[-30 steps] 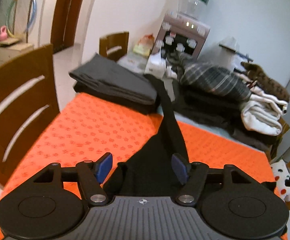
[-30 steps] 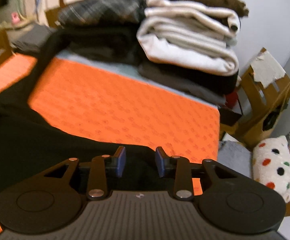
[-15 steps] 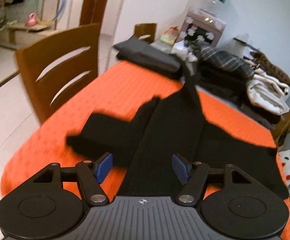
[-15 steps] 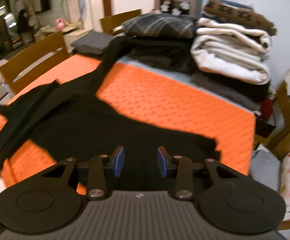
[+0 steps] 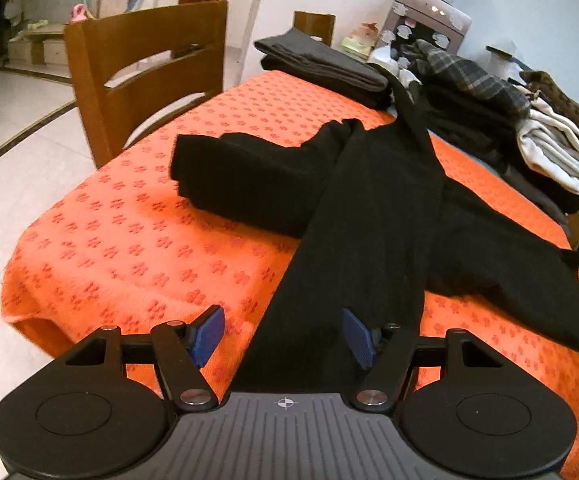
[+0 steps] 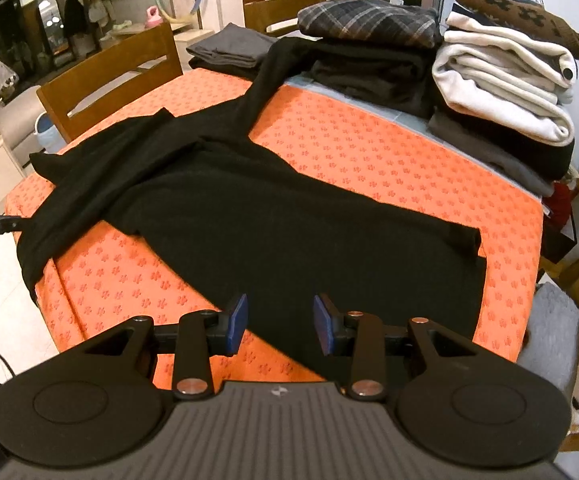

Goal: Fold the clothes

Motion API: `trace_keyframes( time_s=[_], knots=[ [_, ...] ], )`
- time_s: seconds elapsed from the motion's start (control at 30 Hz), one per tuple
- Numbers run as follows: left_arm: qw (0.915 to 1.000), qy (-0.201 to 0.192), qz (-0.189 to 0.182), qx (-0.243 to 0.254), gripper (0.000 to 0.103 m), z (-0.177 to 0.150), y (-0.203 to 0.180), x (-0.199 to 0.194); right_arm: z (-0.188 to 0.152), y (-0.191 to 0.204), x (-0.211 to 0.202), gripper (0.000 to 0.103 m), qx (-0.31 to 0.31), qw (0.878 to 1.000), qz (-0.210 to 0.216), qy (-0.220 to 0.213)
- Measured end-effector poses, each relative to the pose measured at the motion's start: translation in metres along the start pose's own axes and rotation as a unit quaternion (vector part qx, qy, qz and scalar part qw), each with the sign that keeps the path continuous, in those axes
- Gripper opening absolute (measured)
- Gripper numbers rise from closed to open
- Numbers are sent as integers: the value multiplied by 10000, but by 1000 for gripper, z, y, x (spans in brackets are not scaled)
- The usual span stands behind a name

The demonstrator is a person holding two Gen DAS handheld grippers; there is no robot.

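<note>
A black garment [image 6: 273,216] is lying sprawled across the orange tablecloth [image 6: 389,152], one long part running toward 12 o'clock and climbing onto the clothes at the far edge, another part draping off the near edge at 7 o'clock in the right wrist view. The left gripper [image 5: 283,334] is hovering at the near edge with its fingers standing wide apart, a strip of the garment passing under the gap; the right gripper [image 6: 280,323] is hovering with its fingers narrower but parted, holding nothing. The risks are looking like these: the part hanging over the edge is likely dragging the rest off the table if one corner alone gets lifted, and the part resting on the far clothes is liable to be pulling that stack [image 6: 373,56] over when tugged. Dark cloth bunched in layers is also inviting a pinch through two layers at once. Counting: one black garment spread out, two grippers, two wooden chairs [image 5: 149,68] showing, one grey folded pile [image 5: 321,64] at 12 o'clock, and one tall stack at 1 o'clock.
</note>
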State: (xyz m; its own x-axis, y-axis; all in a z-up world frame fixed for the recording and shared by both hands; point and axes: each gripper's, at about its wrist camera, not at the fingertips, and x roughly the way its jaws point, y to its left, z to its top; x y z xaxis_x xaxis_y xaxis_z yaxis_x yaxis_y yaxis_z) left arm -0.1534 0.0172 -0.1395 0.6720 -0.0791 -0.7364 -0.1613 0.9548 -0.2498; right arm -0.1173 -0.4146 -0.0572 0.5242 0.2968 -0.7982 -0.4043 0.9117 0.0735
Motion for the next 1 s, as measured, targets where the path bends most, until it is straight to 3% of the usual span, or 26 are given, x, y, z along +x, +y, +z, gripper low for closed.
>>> trace_keyframes(
  time_s=[0.07,0.1,0.13,0.37,0.53,0.83,1.0],
  knots=[
    [9998,136,-134,18,46,3,1,6,-2,1,-2,42,25,10000,-4,6],
    [9996,191,-194,9,19,5,1,8,-3,1,-3,42,39,10000,-4,5],
    [9994,236,-248,-14,6,6,2,8,-3,0,-2,42,53,10000,-8,2],
    [9945,303,-938,-359,5,35,-6,-22,-5,0,-10,42,245,9996,-40,-128],
    [9847,314,-1579,-675,5,75,-31,-37,-4,-3,-15,42,436,9985,-52,-321],
    [9675,331,-2338,-910,5,150,-95,-3,0,4,-27,42,801,9943,-130,-699],
    [9588,385,-2725,-701,5,178,-133,26,1,10,-34,42,1099,9896,-367,-849]
  ],
)
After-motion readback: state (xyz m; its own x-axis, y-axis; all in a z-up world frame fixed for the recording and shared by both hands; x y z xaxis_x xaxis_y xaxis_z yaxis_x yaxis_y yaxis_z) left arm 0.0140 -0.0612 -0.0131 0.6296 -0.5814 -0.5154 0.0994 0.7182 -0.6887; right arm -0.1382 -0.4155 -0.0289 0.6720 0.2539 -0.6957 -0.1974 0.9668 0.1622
